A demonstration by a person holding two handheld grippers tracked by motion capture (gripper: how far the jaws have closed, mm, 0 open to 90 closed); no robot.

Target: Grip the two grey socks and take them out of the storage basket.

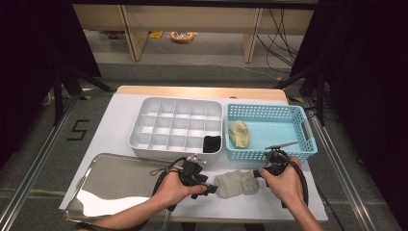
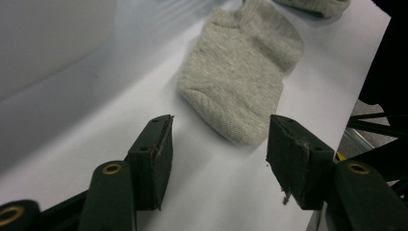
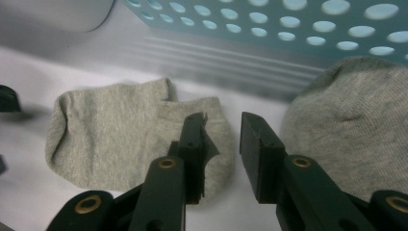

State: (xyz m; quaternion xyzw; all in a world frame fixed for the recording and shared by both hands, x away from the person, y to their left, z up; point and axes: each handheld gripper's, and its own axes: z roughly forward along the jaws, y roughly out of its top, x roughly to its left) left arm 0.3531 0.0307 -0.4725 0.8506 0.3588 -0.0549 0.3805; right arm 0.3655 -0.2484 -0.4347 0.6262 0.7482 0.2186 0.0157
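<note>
Two light grey socks lie on the white table top in front of the blue basket, showing as one heap point(image 1: 236, 184) in the high view. My left gripper point(image 1: 212, 189) comes at them from the left, jaws open. In the left gripper view its jaws point(image 2: 219, 144) stand wide, with the toe of the nearer sock point(image 2: 240, 72) just ahead of the gap and the other sock point(image 2: 317, 6) beyond. My right gripper point(image 1: 257, 173) sits at the heap's right end. Its jaws point(image 3: 223, 139) are open and empty, over the edge of the flat sock point(image 3: 120, 139), with the second sock point(image 3: 351, 120) to the right.
A white compartment organizer point(image 1: 178, 99) stands behind the socks, a black item point(image 1: 211, 143) in its front right cell. To its right is the blue basket point(image 1: 264, 107) holding a pale yellow sock point(image 1: 239, 134). A shiny metal tray point(image 1: 115, 185) lies at the front left.
</note>
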